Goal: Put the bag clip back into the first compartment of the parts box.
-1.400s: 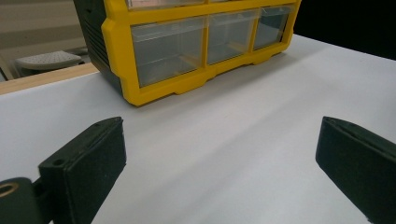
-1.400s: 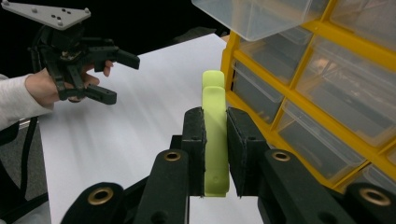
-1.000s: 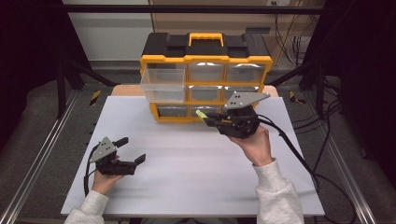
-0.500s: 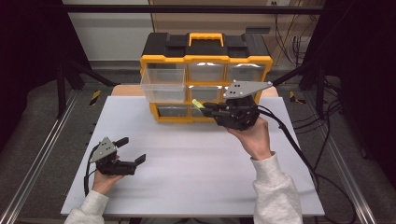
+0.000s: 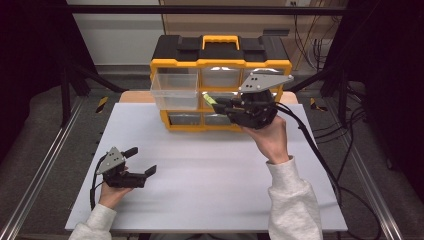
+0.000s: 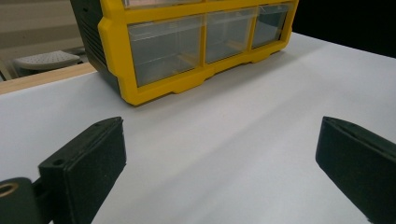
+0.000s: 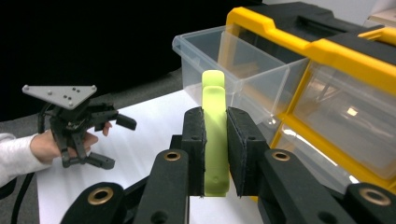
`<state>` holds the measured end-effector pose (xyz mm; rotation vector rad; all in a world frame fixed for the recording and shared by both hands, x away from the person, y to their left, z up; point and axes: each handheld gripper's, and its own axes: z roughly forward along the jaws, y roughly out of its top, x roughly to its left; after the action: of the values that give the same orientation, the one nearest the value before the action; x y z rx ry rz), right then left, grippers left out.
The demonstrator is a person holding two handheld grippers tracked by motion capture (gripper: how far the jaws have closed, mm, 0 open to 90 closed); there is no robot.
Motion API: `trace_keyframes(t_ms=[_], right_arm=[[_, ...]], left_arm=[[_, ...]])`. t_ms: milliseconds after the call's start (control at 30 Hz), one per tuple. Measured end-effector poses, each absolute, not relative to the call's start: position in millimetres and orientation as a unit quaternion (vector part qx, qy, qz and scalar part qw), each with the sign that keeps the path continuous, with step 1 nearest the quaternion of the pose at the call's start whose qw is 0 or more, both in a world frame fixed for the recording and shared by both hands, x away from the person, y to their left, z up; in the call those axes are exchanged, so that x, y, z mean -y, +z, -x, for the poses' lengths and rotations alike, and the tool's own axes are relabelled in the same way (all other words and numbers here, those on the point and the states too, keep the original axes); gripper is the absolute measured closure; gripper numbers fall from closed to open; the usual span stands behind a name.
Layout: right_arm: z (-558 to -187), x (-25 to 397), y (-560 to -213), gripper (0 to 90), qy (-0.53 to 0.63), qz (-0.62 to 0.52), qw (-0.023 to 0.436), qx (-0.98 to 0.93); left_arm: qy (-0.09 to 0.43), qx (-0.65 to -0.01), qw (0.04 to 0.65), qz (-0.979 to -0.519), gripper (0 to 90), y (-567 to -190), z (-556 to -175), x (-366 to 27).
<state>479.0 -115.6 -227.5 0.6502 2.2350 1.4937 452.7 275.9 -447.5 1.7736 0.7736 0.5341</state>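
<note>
Clip (image 7: 215,135): smooth lime-green plastic, flat and elongated with a rounded tip; pinched upright between the padded black jaws of the right gripper (image 7: 215,154), held just before the open drawer (image 7: 224,65).

Drawer: clear, glossy plastic, rectangular, pulled out at the top left of the organizer (image 5: 220,82); appears empty.

Organizer: yellow frame, black lid, yellow handle, see-through drawers; stands at the back of the matte white surface (image 5: 210,170).

Left gripper (image 5: 140,162): jaws wide apart, holding nothing, low over the surface.
</note>
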Motion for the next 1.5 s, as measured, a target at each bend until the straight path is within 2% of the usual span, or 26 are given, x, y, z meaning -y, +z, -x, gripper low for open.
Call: trace_keyframes(t_ms=[733, 1500], right_arm=[[-509.6, 91.9, -207.1, 78.0, 0.526, -0.231, 0.199, -0.794], [-541.8, 63.5, -200.9, 78.0, 0.522, -0.241, 0.203, -0.793]], left_arm=[[0.223, -0.325, 0.538, -0.745, 1.6, -447.5, -452.8, -276.2], [0.221, -0.324, 0.537, -0.747, 1.6, -448.2, -452.9, -275.1]])
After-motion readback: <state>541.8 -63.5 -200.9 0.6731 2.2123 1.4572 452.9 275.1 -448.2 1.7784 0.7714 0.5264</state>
